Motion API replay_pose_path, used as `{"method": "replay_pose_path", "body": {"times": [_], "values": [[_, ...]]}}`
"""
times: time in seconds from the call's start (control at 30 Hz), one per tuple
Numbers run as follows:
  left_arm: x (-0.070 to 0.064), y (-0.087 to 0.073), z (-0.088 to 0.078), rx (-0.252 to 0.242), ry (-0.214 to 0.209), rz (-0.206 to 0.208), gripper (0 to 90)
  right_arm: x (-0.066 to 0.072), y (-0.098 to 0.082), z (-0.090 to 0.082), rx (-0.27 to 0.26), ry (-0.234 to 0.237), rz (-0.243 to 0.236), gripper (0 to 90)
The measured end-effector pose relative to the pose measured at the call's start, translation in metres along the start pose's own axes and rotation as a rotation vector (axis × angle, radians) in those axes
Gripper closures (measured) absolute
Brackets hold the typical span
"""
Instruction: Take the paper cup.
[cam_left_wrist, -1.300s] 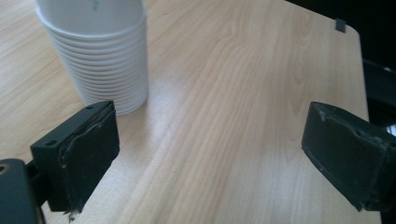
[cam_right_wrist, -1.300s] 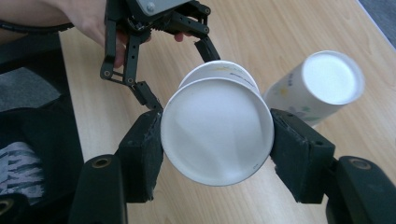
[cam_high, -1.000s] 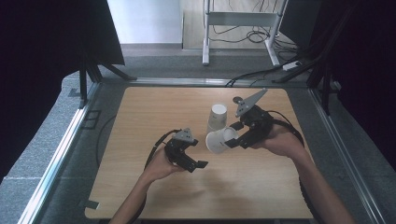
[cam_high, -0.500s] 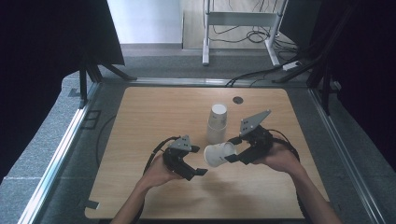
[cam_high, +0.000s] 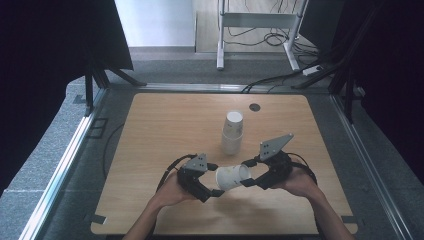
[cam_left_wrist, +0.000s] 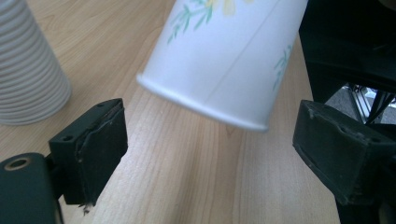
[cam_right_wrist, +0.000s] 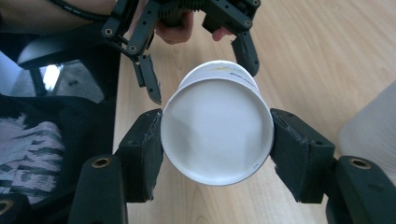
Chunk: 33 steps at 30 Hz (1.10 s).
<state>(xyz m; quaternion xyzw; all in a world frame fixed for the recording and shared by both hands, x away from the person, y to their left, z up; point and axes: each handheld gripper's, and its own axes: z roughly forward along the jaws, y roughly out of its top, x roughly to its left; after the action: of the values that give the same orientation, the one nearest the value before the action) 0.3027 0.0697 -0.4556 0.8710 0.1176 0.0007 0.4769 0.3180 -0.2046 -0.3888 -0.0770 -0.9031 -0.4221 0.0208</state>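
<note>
High view: paper cup (cam_high: 231, 177) sideways, rim leftward.

Both forearms are bare, with no sleeves. The left gripper (cam_high: 214, 179) and the right gripper (cam_high: 248, 174) are black, each with a grey three-cornered plate on top, drilled with small holes. Black cables loop from each body towards six o'clock. The jaws carry blocky, scuffed black pads (cam_left_wrist: 95, 144), with round screw holes at their bases.
</note>
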Motion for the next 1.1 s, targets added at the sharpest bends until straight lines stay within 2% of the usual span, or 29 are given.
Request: {"method": "replay_pose_path", "body": {"times": [0.27, 0.67, 1.1], "values": [[-0.009, -0.003, 0.007, 0.01, -0.012, 0.044, 10.0, 0.002, -0.016, 0.008, -0.056, 0.043, 0.0, 37.6], [-0.013, -0.009, 0.011, 0.003, -0.009, 0.053, 13.8, 0.003, -0.024, 0.012, -0.124, 0.076, 0.004, 37.7], [-0.013, -0.009, 0.01, 0.031, 0.017, 0.047, 27.3, 0.002, -0.023, 0.016, -0.092, 0.072, 0.011, 37.4]]}}
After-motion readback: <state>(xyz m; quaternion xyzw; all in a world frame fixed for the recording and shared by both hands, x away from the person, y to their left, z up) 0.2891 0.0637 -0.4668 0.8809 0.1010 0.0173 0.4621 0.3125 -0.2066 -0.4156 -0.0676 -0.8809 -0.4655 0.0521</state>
